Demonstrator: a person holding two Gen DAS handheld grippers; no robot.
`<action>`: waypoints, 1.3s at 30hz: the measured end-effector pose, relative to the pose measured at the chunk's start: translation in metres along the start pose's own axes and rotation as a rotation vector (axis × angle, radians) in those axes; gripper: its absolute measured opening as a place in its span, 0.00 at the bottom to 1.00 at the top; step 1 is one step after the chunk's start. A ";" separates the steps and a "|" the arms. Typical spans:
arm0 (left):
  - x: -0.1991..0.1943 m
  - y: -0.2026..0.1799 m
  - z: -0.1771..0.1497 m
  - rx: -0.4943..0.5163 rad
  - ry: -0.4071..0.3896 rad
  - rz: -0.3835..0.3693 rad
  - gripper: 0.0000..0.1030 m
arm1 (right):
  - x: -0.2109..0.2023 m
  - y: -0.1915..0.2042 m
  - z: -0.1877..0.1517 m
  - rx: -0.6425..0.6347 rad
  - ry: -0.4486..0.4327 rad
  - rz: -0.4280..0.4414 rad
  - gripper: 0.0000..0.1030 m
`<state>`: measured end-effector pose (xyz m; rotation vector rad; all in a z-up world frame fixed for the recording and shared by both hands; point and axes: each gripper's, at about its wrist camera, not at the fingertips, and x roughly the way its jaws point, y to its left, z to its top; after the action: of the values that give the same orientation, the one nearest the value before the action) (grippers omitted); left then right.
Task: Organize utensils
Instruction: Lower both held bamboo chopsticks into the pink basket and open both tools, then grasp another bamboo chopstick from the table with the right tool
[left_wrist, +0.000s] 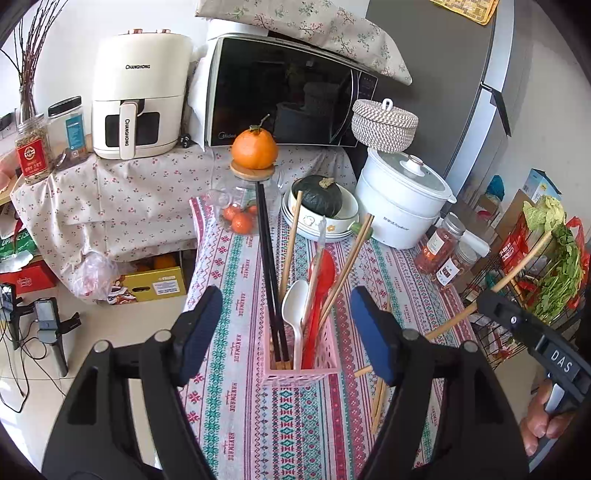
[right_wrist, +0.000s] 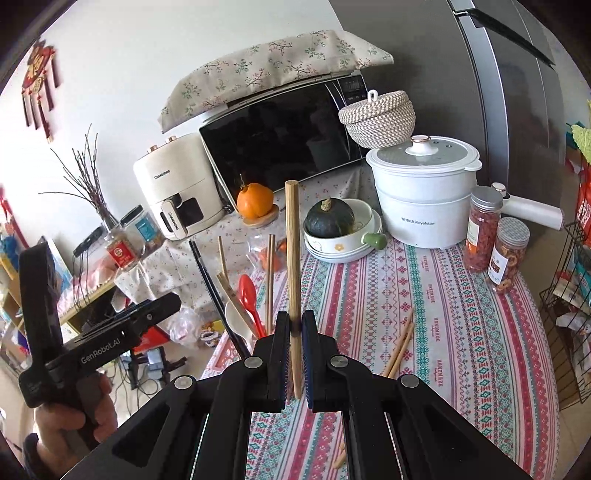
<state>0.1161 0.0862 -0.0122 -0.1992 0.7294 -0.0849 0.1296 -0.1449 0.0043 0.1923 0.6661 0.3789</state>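
A: Utensils first, left to right in the pink holder (left_wrist: 299, 354), a slotted plastic basket on the patterned tablecloth (left_wrist: 258, 424)?

B: One pair of black chopsticks (left_wrist: 267, 258), glossy and straight; one pale wooden chopstick (left_wrist: 290, 243); one white plastic spoon (left_wrist: 293, 306); one red plastic spoon (left_wrist: 319, 273); then two more wooden chopsticks (left_wrist: 351, 254) leaning right.

A: And the left gripper (left_wrist: 284, 328)?

B: Jaws wide, nothing between the blue ribbed pads (left_wrist: 201, 325); the holder sits just ahead of them.

A: Loose pieces?

B: Two wooden chopsticks (right_wrist: 400, 343) flat on the cloth, right of the holder.

A: The right gripper (right_wrist: 294, 354)?

B: Clamped narrowly on one round wooden chopstick (right_wrist: 293, 251), which stands nearly upright.

A: Behind?

B: One dark green squash (right_wrist: 328, 218) sits in stacked white bowls (right_wrist: 354, 251), and one white lidded pot (right_wrist: 424, 199).
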 end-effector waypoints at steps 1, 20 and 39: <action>-0.002 0.002 -0.002 0.001 0.014 0.010 0.78 | -0.001 0.003 0.003 0.001 -0.008 0.010 0.06; 0.014 0.032 -0.038 -0.031 0.127 0.112 0.88 | 0.069 0.053 0.000 -0.102 0.058 0.047 0.07; 0.013 0.016 -0.046 0.020 0.135 0.103 0.89 | 0.040 0.003 -0.005 0.017 0.072 0.023 0.71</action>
<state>0.0952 0.0926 -0.0570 -0.1372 0.8715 -0.0070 0.1543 -0.1252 -0.0216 0.2034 0.7388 0.4041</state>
